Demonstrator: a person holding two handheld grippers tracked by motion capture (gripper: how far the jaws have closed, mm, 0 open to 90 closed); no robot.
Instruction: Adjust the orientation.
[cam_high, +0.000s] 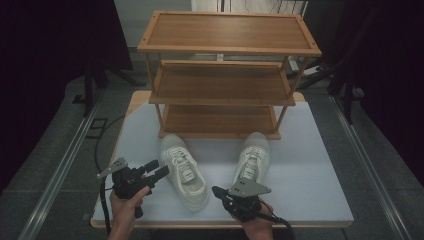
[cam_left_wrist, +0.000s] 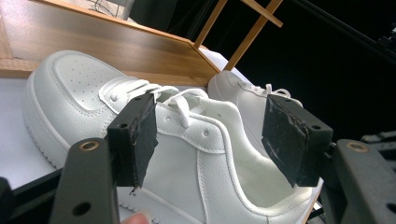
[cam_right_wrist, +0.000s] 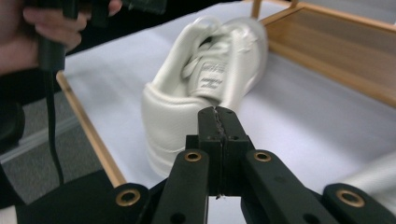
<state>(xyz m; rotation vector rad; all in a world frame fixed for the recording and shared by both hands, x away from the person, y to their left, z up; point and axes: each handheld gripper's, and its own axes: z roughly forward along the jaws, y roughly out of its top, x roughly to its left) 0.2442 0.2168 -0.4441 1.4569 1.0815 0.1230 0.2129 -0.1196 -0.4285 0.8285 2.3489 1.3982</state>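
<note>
Two white sneakers lie on the white table in front of a wooden rack. The left sneaker (cam_high: 182, 170) (cam_left_wrist: 84, 88) points toe-first at the rack; the right sneaker (cam_high: 254, 157) (cam_left_wrist: 233, 91) lies beside it. My left gripper (cam_high: 159, 169) (cam_left_wrist: 210, 135) is open at the left sneaker's left side, its jaws spread on either side of the collar without touching it. My right gripper (cam_high: 216, 190) (cam_right_wrist: 217, 112) is shut on nothing, just behind and to the right of the left sneaker's heel (cam_right_wrist: 187, 107).
The three-tier wooden rack (cam_high: 225, 47) (cam_right_wrist: 336, 51) stands at the table's far half, its shelves bare, its lowest board (cam_left_wrist: 93, 42) just beyond the toes. The table (cam_high: 310, 170) has free room at the right. The front edge is close to both hands.
</note>
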